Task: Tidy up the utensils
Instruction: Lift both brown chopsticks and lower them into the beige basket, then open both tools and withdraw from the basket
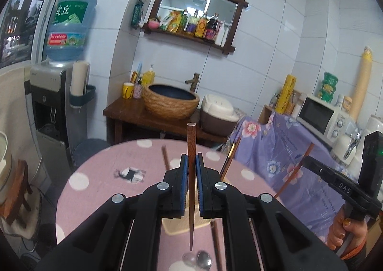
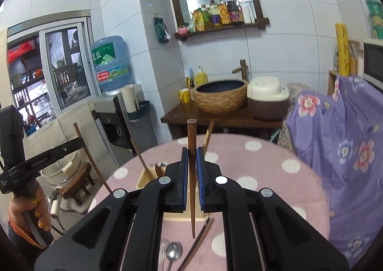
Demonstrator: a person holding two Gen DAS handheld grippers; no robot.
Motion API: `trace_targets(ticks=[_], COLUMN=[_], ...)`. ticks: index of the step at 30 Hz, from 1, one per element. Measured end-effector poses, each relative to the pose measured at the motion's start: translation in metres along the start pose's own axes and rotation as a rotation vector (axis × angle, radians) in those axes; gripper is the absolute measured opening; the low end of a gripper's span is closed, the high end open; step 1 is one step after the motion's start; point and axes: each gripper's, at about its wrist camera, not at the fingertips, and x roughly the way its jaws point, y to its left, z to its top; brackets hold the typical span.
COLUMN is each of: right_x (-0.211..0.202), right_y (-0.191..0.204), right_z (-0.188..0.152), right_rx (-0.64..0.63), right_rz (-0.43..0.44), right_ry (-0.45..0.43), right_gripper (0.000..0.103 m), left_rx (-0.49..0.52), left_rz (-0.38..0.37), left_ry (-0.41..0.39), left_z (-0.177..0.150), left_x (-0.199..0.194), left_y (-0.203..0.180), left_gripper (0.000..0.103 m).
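My left gripper [image 1: 191, 163] is shut on a dark wooden chopstick [image 1: 191, 146], held upright above the pink dotted table [image 1: 95, 175]. My right gripper [image 2: 192, 158] is shut on a second wooden chopstick [image 2: 191, 136], also upright. A beige utensil holder [image 2: 146, 181] stands under both grippers, mostly hidden, with several chopsticks [image 2: 137, 151] leaning in it. A metal spoon [image 2: 173, 253] and two loose chopsticks [image 2: 198, 242] lie on the table near me. The spoon also shows in the left wrist view [image 1: 203, 259]. The right gripper with its chopstick shows at the right of the left wrist view [image 1: 308, 151].
A purple floral cloth [image 2: 347, 151] covers a counter to the right, with a microwave [image 1: 320, 116] on it. Behind the table stand a wooden stand with a basin [image 2: 220, 96] and rice cooker [image 2: 267, 98], and a water dispenser [image 1: 50, 103] at the left.
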Motion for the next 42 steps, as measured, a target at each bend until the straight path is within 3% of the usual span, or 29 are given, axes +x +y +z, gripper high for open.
trace_targets(ticks=[6,10,23,32,33,34,35,36,37,38,40,42], right_x=[0.008,0.028,0.109,0.119,0.117,0.115,0.111,0.106,0.100,0.093,0.083,0.077], right_y=[0.014,0.020,0.004,-0.007,-0.008,-0.007,-0.007,-0.006,-0.006,-0.004,0.000,0.003], right_z=[0.066,0.080,-0.012,-0.036,-0.038,-0.040,-0.043,-0.045,-0.049,-0.055,-0.069,-0.090], right_rx=[0.014,0.023,0.052,0.080,0.078,0.076,0.073,0.069,0.063,0.051,0.017,-0.023], right_rz=[-0.003,-0.017,-0.065,-0.083,-0.083,-0.085,-0.087,-0.094,-0.110,-0.134,-0.160,-0.200], right_ry=[-0.058,-0.074,0.079,0.089,0.087,0.083,0.074,0.064,0.053,0.044,0.047,0.082], right_gripper=[0.008,0.008,0.008,0.008,0.011,0.012,0.019,0.033,0.040,0.049,0.054,0.067], left_rx=[-0.001,0.012,-0.005,-0.021,-0.019,-0.016,-0.012,-0.008,-0.005,0.001,0.024,0.049], left_rz=[0.014,0.054,0.118,0.101,0.093,0.092,0.093,0.096,0.101,0.107,0.116,0.128], left_ry=[-0.073,-0.087,0.063,0.108,0.116,0.118,0.116,0.111,0.098,0.088,0.107,0.141], left_z=[0.051,0.058,-0.033,-0.054,-0.056,-0.058,-0.061,-0.065,-0.070,-0.076,-0.091,-0.114], left_x=[0.009,0.031,0.103,0.116,0.114,0.113,0.109,0.105,0.098,0.090,0.084,0.074], left_y=[-0.015,-0.019,0.007,0.016,0.016,0.016,0.015,0.014,0.014,0.013,0.011,0.012], left_gripper=[0.008,0.008,0.008,0.008,0.011,0.023,0.034,0.056,0.062,0.062,0.064,0.066])
